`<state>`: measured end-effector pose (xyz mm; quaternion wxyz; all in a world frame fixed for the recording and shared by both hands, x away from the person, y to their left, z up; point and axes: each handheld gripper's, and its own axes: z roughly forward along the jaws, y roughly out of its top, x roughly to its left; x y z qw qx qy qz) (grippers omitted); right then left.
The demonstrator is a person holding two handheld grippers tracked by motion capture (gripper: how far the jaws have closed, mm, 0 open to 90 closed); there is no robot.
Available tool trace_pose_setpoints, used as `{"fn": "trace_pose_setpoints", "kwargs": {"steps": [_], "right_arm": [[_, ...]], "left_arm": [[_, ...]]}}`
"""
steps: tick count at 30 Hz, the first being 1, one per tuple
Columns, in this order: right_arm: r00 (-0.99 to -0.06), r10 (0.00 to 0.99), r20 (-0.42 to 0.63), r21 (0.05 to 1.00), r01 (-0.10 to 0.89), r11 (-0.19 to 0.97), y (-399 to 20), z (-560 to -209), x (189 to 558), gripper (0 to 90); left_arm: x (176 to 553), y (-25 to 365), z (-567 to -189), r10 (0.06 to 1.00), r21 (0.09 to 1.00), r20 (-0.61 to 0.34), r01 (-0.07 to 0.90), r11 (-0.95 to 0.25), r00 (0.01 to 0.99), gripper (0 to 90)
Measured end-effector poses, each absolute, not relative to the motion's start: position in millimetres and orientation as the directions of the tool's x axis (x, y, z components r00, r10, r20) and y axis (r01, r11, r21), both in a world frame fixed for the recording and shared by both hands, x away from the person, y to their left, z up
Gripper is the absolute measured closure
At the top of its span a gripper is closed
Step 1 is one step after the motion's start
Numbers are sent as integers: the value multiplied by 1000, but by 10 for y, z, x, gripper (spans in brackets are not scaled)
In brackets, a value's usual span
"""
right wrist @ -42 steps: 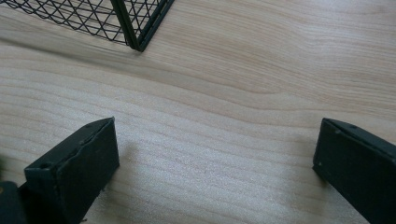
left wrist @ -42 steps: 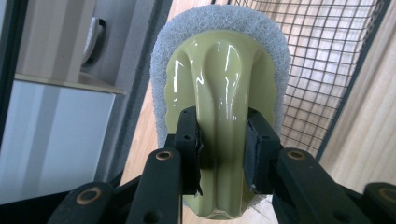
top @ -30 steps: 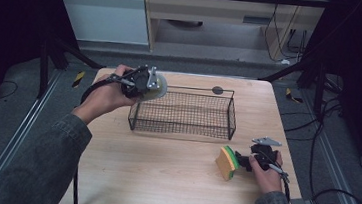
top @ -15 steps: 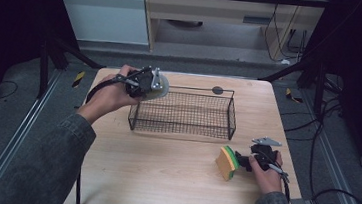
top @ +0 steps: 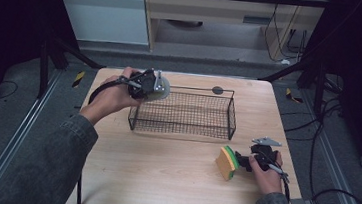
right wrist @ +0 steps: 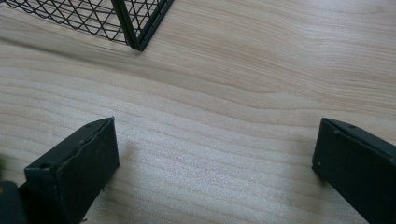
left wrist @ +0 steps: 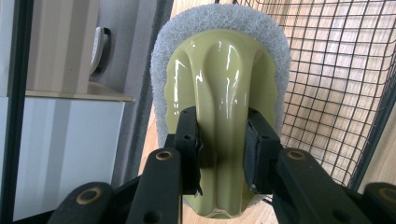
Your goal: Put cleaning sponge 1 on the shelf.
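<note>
My left gripper (top: 151, 86) (left wrist: 222, 135) is shut on a dish scrubber (top: 163, 86) (left wrist: 219, 70) with a glossy olive handle and a grey-white scouring pad. It holds the scrubber in the air at the far left corner of a black wire basket (top: 181, 131) (left wrist: 336, 70). My right gripper (top: 243, 162) (right wrist: 219, 154) rests low on the wooden table (top: 162, 175) near its front right, jaws wide apart over bare wood. A yellow-and-green sponge (top: 226, 162) stands on edge just left of that gripper, outside the jaws.
The basket sits mid-table and looks empty; its near corner (right wrist: 137, 32) lies ahead of my right gripper. A small dark disc (top: 217, 90) lies behind the basket. Cables trail off the table's right side to the floor.
My left gripper has drifted slightly right toward the basket with the scrubber. The right gripper and the sponge have stayed put.
</note>
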<state>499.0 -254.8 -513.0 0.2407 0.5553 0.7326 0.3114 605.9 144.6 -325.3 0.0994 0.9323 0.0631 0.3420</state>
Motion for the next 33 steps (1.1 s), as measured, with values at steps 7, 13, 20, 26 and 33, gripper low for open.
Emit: {"fn": "trace_pose_setpoints", "kwargs": {"steps": [7, 13, 20, 26, 33], "right_arm": [[-267, 964, -6, 724, 664, 189, -2547, -5130, 4990, 7], [-268, 963, -7, 724, 663, 190, -2548, -5130, 4990, 7], [-267, 964, -5, 724, 664, 187, -2547, -5129, 4989, 7], [-268, 963, -7, 724, 664, 190, -2548, -5130, 4989, 7], [-268, 963, -7, 724, 663, 190, -2548, -5130, 4989, 7]], "left_arm": [[6061, 1444, -3294, 173, 231, 606, 36, -972, 777, 703], [6053, 1420, -3323, 157, 219, 597, 28, -975, 787, 703], [6042, 1369, -3399, 142, 206, 582, 24, -978, 800, 703], [6050, 1339, -3464, 134, 197, 580, 22, -980, 803, 703], [6064, 1339, -3512, 126, 186, 568, 22, -982, 813, 703]]}}
